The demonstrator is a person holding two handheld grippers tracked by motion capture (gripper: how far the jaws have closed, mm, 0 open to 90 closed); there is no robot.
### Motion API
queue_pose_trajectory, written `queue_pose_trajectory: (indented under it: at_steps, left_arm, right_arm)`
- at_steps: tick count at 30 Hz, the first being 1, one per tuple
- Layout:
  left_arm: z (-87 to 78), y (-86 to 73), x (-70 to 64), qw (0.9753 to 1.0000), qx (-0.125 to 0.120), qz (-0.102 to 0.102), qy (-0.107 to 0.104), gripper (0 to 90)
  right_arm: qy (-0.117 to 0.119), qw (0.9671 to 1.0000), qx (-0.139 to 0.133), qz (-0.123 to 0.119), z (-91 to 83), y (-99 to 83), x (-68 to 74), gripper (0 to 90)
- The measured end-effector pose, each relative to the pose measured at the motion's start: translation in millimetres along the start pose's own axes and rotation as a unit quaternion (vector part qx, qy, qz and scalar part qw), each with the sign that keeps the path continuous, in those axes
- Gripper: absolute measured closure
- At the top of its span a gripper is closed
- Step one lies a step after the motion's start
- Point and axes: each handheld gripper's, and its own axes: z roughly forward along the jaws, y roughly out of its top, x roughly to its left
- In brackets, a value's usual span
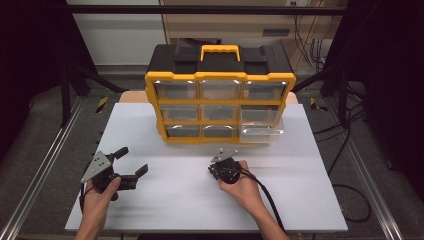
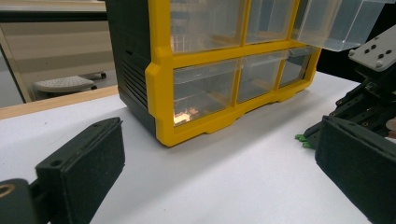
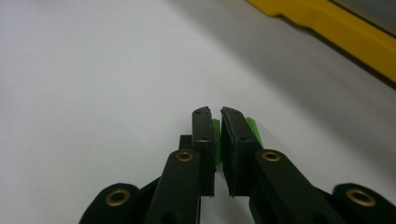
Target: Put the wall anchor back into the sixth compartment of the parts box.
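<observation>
A white tabletop [image 1: 180, 200] carries a yellow-and-black drawer organizer [image 1: 220, 95] standing upright at its far edge. A small green part [image 2: 304, 140] lies on the white surface in front of the organizer, near its right half.

White tabletop [image 1: 200, 200] on a wooden board, grey floor [image 1: 40, 125] either side, aluminium rails [image 1: 37, 175] along the edges, dark frame struts [image 1: 75, 75], pale wall [image 1: 115, 35] and beige cabinet [image 1: 225, 25] behind, black cables [image 1: 310, 45] hanging far right
</observation>
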Motion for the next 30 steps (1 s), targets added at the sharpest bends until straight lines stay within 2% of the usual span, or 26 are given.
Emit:
queue_pose_trajectory:
  at_steps: [3,10,18,23,28,30]
  left_arm:
    - [-0.4,-0.1,0.5,1.0,-0.001,-0.001,0.001,1.7]
    - [-0.7,0.1,0.2,1.0,-0.001,-0.001,0.001,1.7]
    - [-0.9,0.0,0.0,1.0,0.0,0.0,0.002,1.7]
    - [-1.2,0.0,-0.1,1.0,0.0,0.0,0.002,1.7]
    - [-1.2,0.1,0.0,1.0,-0.001,-0.001,0.002,1.7]
    - [-1.1,0.0,0.1,1.0,-0.001,-0.001,0.002,1.7]
  right_arm:
    - [0.004,0.9998,-0.02,0.008,-10.5,3.6,3.5,84.5]
    - [0.008,0.9966,-0.081,0.009,-55.0,14.0,10.1,84.6]
    - [-0.001,0.9887,-0.15,0.003,-116.7,37.1,9.7,84.5]
    - [-0.024,0.9837,-0.178,-0.002,-149.1,54.6,-0.7,84.6]
    - [-0.063,0.98,-0.189,0.005,-173.1,67.6,-24.2,84.5]
    - [-0.071,0.979,-0.191,0.009,-177.3,69.8,-31.7,84.5]
